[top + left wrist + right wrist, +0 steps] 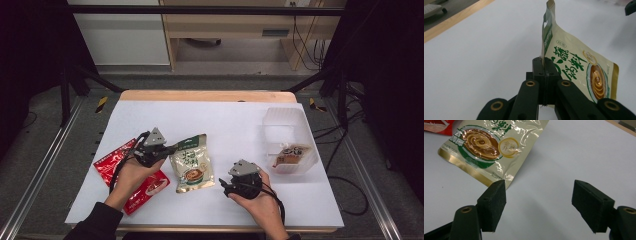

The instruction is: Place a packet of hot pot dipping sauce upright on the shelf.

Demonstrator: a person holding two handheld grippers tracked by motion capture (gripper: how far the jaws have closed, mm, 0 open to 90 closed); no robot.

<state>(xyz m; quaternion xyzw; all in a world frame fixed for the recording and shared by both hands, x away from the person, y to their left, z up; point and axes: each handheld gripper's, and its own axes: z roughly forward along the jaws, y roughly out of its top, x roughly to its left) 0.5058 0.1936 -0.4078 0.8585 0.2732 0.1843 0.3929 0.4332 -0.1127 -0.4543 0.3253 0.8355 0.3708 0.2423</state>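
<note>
A cream and green food pouch (pixel 191 164) printed with a bowl picture lies mid-table, its upper left edge lifted. My left gripper (pixel 172 149) is shut on that edge; in the left gripper view the pouch (pixel 574 62) rises from between the closed jaws of the left gripper (pixel 544 65). My right gripper (pixel 223 185) stands open just right of the pouch, low over the white sheet. In the right gripper view the pouch's (pixel 491 147) lower corner lies just beyond the left pad of the right gripper (pixel 537 195), nothing between the jaws.
A red snack packet (pixel 134 177) lies under the left hand, its corner (pixel 439 125) seen beyond the pouch. A clear plastic tub (pixel 290 140) holding a small packet (pixel 289 156) stands at the right. The wooden table edge (pixel 207 95) runs along the back.
</note>
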